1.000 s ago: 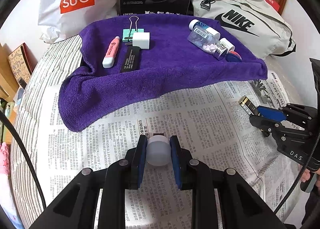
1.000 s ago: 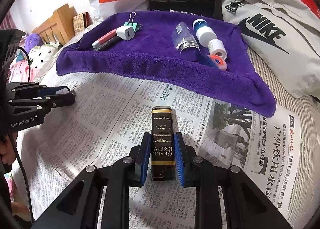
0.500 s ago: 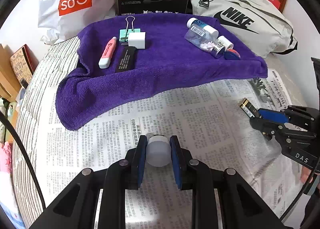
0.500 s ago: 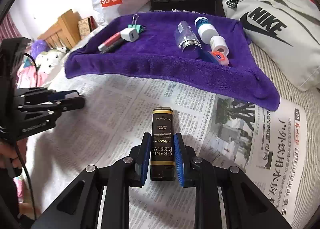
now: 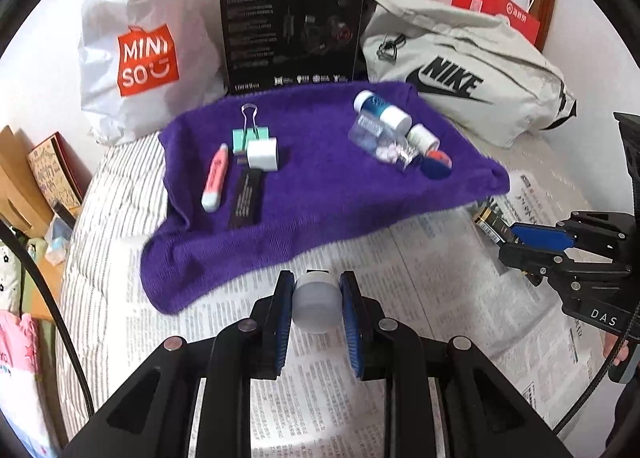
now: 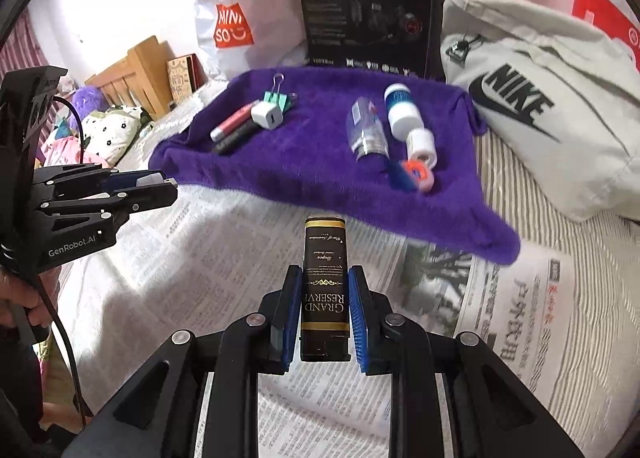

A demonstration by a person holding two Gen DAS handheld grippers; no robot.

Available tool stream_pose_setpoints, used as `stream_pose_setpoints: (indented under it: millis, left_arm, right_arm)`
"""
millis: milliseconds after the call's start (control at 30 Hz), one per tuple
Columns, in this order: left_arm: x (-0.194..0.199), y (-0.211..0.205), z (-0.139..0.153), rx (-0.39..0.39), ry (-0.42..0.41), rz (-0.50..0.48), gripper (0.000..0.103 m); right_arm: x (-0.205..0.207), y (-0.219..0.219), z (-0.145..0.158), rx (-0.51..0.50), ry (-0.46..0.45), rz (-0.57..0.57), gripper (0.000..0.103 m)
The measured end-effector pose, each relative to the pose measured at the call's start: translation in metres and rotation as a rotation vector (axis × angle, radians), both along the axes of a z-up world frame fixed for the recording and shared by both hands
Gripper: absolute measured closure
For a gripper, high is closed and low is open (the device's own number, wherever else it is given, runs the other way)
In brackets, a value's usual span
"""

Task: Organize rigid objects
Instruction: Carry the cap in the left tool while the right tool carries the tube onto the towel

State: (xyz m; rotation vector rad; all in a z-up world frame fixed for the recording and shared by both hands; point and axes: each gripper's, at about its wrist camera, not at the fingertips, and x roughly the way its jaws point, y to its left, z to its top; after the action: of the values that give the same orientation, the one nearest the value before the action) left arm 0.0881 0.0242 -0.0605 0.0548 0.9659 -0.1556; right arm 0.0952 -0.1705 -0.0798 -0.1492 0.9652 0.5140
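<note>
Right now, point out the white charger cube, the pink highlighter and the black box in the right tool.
white charger cube (image 5: 262, 154), left wrist view, front face.
pink highlighter (image 5: 215, 177), left wrist view, mid-barrel.
black box (image 6: 324, 258), right wrist view, top label face.

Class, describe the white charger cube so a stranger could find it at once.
Find the purple towel spread on the bed. In its left group lies the white charger cube, touching a mint binder clip. It is the only white, boxy item; its neighbours are a pink pen and black bar.

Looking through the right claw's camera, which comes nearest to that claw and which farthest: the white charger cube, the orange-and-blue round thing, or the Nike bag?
1. Orange-and-blue round thing: towel's near right edge.
2. White charger cube: farther back, left.
3. Nike bag: far right, behind the towel.
</note>
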Motion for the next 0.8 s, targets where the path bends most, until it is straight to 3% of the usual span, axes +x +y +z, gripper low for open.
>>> stream_pose_setpoints:
  millis: [467, 800]
  left_arm:
    - [0.044, 0.029, 0.008, -0.032, -0.007, 0.034, 0.081]
    - [0.078, 0.048, -0.001, -0.055, 0.012, 0.050, 0.081]
  right_arm:
    - [0.068, 0.026, 0.021, 0.022, -0.021, 0.031, 0.080]
    - [0.121, 0.062, 0.000, -0.016, 0.024, 0.066, 0.079]
